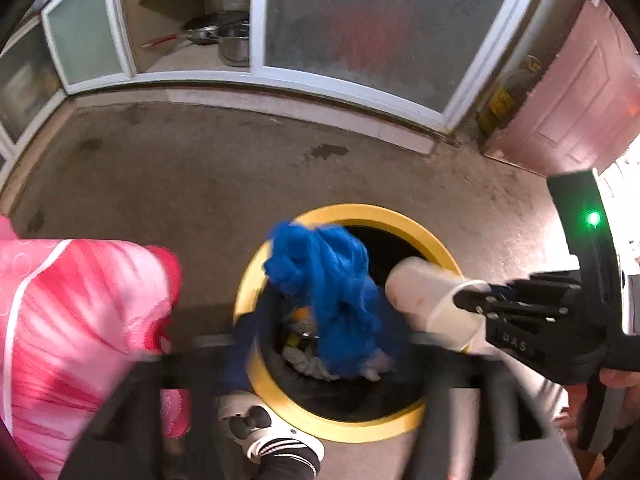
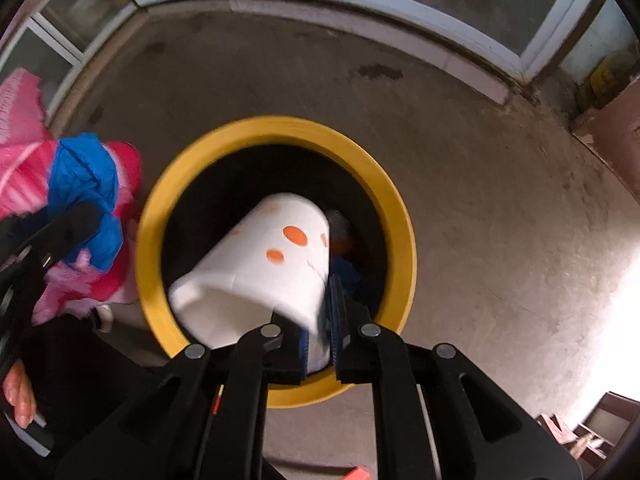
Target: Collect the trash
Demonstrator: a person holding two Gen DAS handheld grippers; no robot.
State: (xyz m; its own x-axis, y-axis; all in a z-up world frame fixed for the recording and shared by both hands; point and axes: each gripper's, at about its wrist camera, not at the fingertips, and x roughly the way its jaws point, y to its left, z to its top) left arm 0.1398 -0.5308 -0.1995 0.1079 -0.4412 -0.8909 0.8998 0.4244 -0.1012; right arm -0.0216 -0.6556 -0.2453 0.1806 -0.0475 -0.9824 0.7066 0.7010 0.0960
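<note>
A yellow-rimmed bin with a black liner stands on the concrete floor. My right gripper is shut on the rim of a white paper cup with orange dots and holds it tilted over the bin's opening; the cup and right gripper also show in the left wrist view. A crumpled blue plastic bag hangs over the bin at my left gripper, whose fingers are blurred. The bag also shows in the right wrist view. Other trash lies inside the bin.
A pink patterned cloth or garment is at the left. A foot in a black-and-white slipper stands by the bin. White-framed frosted glass doors and a pink door line the far side. Pots sit beyond the doorway.
</note>
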